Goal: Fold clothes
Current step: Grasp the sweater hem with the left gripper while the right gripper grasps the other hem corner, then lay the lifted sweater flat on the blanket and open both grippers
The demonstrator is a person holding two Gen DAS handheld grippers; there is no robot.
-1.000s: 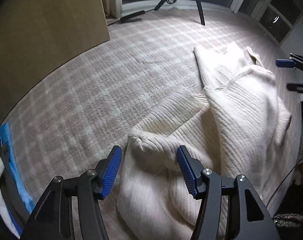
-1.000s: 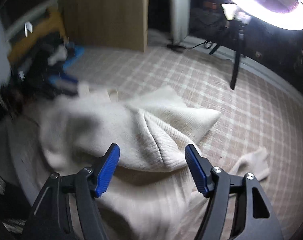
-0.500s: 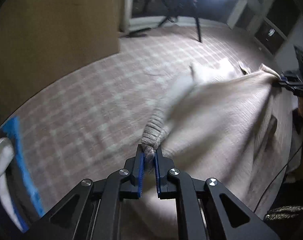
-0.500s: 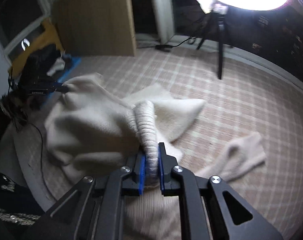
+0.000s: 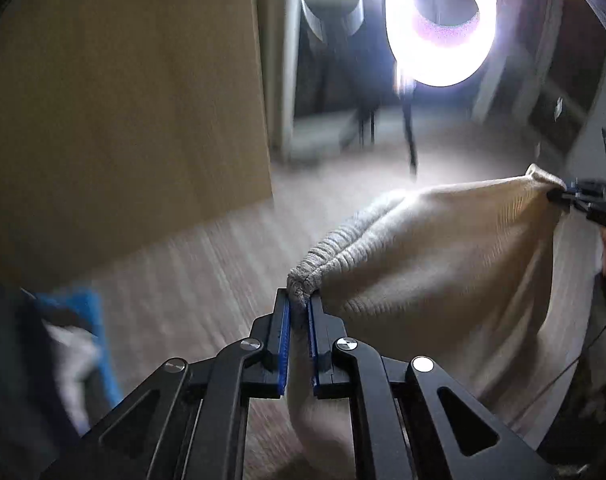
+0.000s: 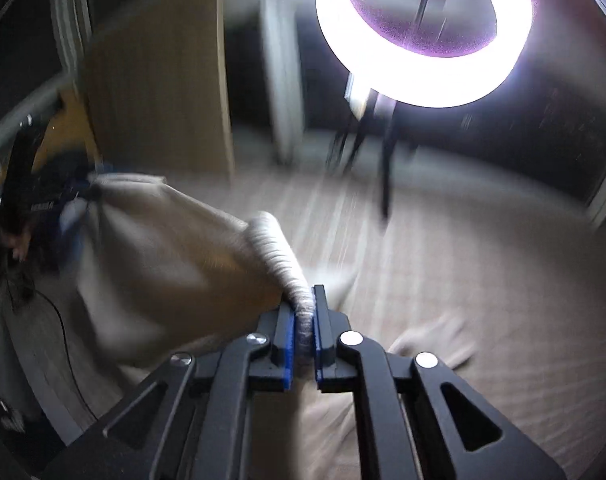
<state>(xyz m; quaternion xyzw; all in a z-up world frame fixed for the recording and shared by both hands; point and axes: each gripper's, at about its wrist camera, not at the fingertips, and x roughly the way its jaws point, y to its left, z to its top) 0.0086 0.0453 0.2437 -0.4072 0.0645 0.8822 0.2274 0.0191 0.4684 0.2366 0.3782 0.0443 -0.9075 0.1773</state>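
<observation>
The left gripper (image 5: 299, 308) is clenched on the ribbed hem of the cream knit sweater (image 5: 443, 264), the blue pads pinching a bunched corner right at the tips of its fingers. From there the sweater stretches away to the right, lifted off the checked carpet (image 5: 191, 280) and pulled fairly taut between the two tongs, its body sagging below that line. At the far right end of this span, seen from the left wrist, the right gripper (image 5: 579, 196) nips the other corner of the hem. To the left of the left tongs stands a wooden panel (image 5: 123, 112), and low beside them lies something blue (image 5: 91, 312), blurred. Ahead and to the right glows a ring light (image 5: 443, 20) on a dark stand. In the right wrist view the right gripper (image 6: 304, 312) is likewise clamped on the ribbed edge of the sweater (image 6: 163, 264), which runs off to its left toward the other tongs, dim and smeared there. A loose part of the cloth (image 6: 431, 344) lies on the carpet just right of these fingers. Both views are motion-blurred.
</observation>
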